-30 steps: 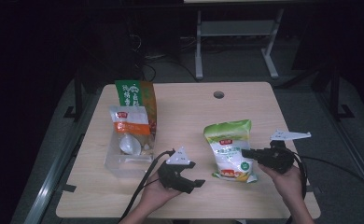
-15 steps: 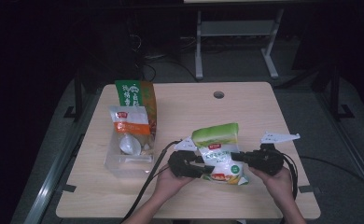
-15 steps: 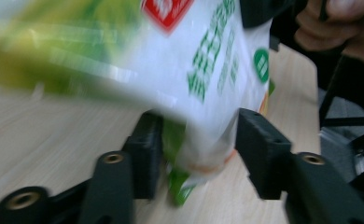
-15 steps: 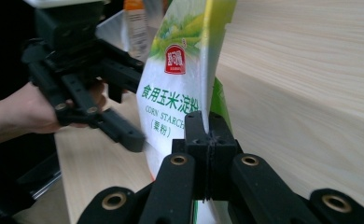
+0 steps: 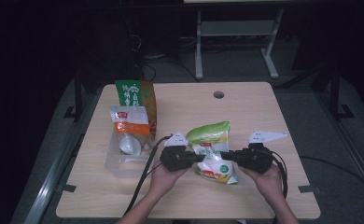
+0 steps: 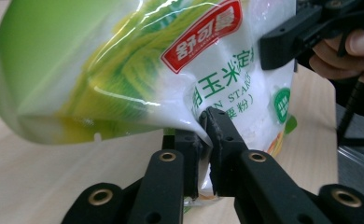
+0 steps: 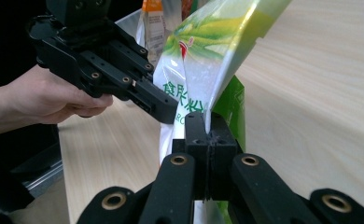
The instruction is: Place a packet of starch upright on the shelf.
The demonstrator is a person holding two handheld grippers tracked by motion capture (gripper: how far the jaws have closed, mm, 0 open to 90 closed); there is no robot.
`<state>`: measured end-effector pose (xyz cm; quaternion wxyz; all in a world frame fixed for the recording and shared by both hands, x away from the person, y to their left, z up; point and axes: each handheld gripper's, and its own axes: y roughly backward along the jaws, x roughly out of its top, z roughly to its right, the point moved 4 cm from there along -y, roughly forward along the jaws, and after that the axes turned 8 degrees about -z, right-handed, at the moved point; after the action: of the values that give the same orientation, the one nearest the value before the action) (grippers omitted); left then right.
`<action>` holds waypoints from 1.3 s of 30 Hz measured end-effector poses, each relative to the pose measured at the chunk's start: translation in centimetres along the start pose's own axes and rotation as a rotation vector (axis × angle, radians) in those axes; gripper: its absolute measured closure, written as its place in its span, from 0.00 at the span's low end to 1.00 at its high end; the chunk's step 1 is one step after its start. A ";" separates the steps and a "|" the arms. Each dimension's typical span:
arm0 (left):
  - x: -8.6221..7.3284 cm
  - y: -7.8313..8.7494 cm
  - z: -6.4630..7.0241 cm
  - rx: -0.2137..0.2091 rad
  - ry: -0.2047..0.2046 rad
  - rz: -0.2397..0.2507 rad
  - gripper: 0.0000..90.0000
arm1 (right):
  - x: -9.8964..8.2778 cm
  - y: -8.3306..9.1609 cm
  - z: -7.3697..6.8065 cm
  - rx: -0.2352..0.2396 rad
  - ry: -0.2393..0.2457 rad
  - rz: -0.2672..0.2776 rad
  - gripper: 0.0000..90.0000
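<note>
At the left our left gripper (image 5: 199,158), whose jaws have just been closing, now pinches one side edge of the green-and-white corn starch bag (image 5: 211,151), held just above the table (image 5: 264,107) between both hands. The bag looks soft, slick and powder-filled, so we judge the edge seams the safest hold. A second ago only our right gripper (image 5: 227,155), clamped on the opposite edge, held it.

Dim lab: bare worktable (image 5: 264,107), metal stand (image 5: 236,35)

A pale wooden table (image 5: 264,107) on grey floor (image 5: 348,154), white desk frame (image 5: 236,32) in the dark behind
</note>
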<state>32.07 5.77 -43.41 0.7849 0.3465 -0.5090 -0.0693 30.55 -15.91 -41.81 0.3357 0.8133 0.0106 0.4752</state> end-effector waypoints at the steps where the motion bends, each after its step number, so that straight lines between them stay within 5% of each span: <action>1: 0.1 0.4 -0.2 0.025 -0.005 0.008 0.94 | 0.4 -0.3 -0.1 -0.006 0.015 0.004 0.98; 5: -0.1 0.9 -0.5 0.055 -0.018 -0.002 0.96 | 0.6 -1.0 -0.1 -0.014 0.040 -0.019 0.98; 9: -0.4 1.1 -0.6 0.056 -0.031 -0.009 0.96 | 0.1 -2.1 -0.1 -0.030 0.072 -0.101 0.95; 14: -0.4 1.1 -0.2 0.054 -0.060 -0.011 0.95 | 0.3 -2.4 -0.4 -0.010 0.084 -0.108 0.85; 25: -0.7 1.3 -0.2 0.057 -0.068 -0.019 0.94 | 1.1 -3.5 -1.1 -0.061 0.136 -0.147 0.76; 30: -0.8 1.3 -0.1 0.040 -0.068 -0.021 0.90 | 1.3 -3.9 -1.0 -0.083 0.139 -0.160 0.77; 39: -0.9 1.8 -0.4 0.040 -0.063 -0.022 0.81 | 1.5 -3.8 -0.3 -0.103 0.108 -0.156 0.94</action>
<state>31.58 7.74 -43.07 0.7605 0.3656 -0.5308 -0.0787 32.28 -12.35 -42.68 0.4121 0.7648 0.0674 0.4906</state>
